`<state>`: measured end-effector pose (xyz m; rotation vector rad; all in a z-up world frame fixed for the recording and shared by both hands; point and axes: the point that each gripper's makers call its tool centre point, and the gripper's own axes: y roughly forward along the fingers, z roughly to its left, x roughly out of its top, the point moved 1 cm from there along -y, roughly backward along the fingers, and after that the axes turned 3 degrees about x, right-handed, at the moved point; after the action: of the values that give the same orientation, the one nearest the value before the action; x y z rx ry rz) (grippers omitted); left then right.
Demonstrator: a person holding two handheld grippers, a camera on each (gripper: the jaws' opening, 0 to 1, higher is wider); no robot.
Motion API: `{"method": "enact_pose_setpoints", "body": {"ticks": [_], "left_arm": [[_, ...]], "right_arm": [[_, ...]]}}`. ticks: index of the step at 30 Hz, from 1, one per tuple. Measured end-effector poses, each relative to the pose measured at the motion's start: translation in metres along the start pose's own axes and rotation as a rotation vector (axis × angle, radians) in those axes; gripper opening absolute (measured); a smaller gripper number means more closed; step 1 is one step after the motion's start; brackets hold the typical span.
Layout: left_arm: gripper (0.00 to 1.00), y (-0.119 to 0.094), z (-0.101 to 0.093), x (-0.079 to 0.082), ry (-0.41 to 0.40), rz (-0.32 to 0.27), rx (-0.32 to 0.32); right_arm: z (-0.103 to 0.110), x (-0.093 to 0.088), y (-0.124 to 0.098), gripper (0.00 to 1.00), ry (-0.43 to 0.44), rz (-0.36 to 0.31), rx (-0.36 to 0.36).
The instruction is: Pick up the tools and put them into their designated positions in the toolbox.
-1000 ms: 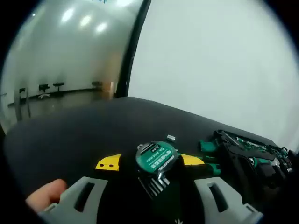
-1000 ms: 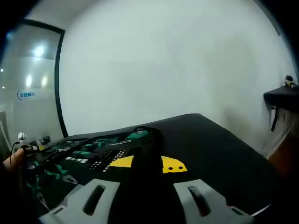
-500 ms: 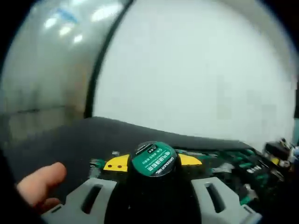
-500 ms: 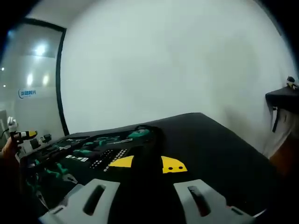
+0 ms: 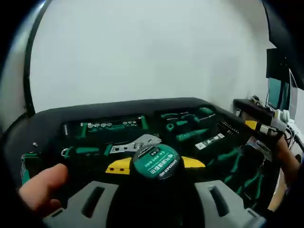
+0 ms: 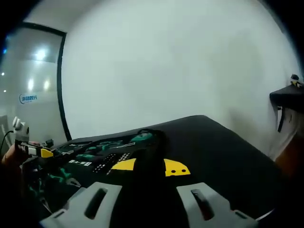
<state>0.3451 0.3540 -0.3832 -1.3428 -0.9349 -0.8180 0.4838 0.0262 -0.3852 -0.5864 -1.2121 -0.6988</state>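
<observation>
On the black table (image 6: 223,147), toolbox (image 5: 123,128).

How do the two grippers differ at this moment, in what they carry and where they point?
The left gripper is shut on a round green-capped tool; the right gripper holds nothing visible between its jaws, which stand apart. The left gripper faces the open toolbox with its adjustable wrench just ahead; the right gripper has the toolbox off to its left side. Both are over the black table.
</observation>
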Motion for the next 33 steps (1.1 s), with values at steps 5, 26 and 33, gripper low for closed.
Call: {"method": "enact_pose_setpoints", "body": {"ticks": [5,26,33], "left_arm": [[0.33,0.004,0.000,-0.003,0.064,-0.006,0.015],[0.03,-0.004,0.013,-0.014,0.063,0.000,-0.012],[0.02,-0.018,0.017,0.010,0.122,-0.048,0.054]], "right_arm": [[0.000,0.000,0.001,0.18,0.008,-0.002,0.010],[0.000,0.000,0.000,0.18,0.005,-0.001,0.026],[0.000,0.001,0.000,0.18,0.007,-0.005,0.027]]}}
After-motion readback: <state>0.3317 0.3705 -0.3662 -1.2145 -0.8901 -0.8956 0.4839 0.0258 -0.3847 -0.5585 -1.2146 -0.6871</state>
